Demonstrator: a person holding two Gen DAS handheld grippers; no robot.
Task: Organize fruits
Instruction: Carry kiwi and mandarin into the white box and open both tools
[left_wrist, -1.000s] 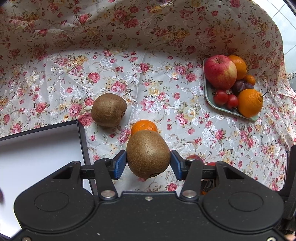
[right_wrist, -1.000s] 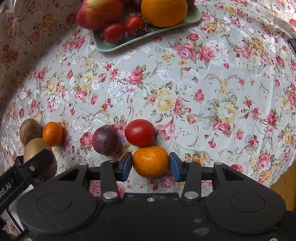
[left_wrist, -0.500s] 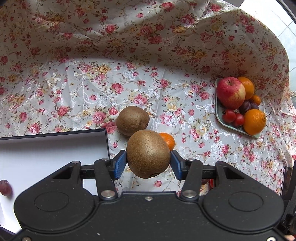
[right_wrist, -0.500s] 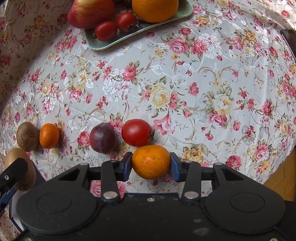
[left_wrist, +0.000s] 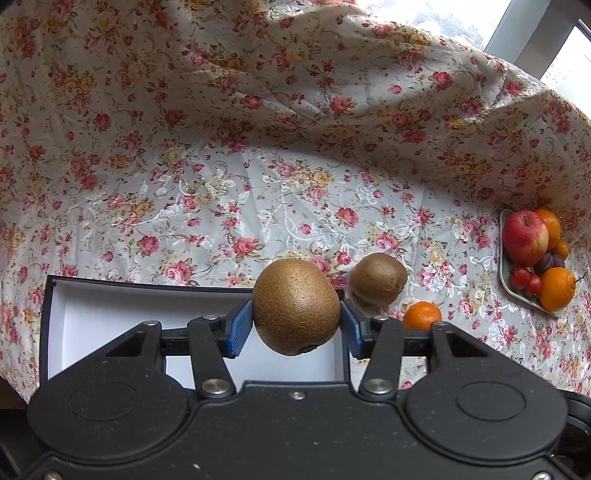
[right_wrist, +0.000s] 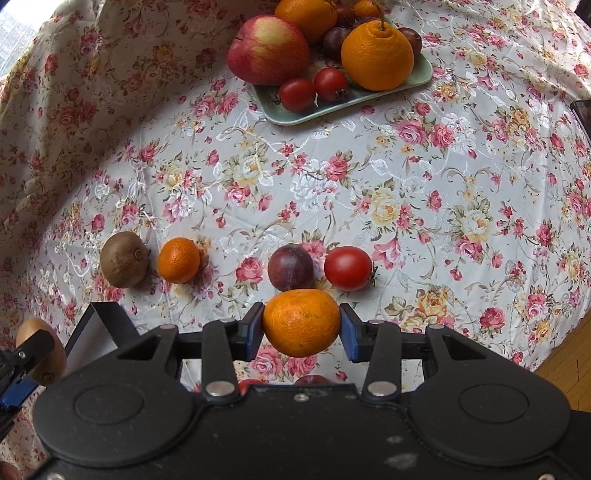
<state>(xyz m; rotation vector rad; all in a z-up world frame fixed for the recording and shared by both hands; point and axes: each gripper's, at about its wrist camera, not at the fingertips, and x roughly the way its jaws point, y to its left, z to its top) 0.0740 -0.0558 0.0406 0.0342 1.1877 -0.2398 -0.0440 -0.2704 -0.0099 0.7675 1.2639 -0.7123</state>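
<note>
Left gripper (left_wrist: 296, 325) clamps a large kiwi (left_wrist: 296, 306) between its blue pads, lifted above the near corner of an open box (left_wrist: 110, 314) with a white inside. Right gripper (right_wrist: 301, 332) pinches a mandarin (right_wrist: 301, 322) the same way, held clear of the floral cloth (right_wrist: 406, 192) on the counter. Just beyond that mandarin lie a plum (right_wrist: 291, 266) and a tomato (right_wrist: 348, 268), side by side; further left rest a second kiwi (right_wrist: 123, 259) and another mandarin (right_wrist: 178, 260). A green tray (right_wrist: 332, 110) of fruit sits at the far side.
</note>
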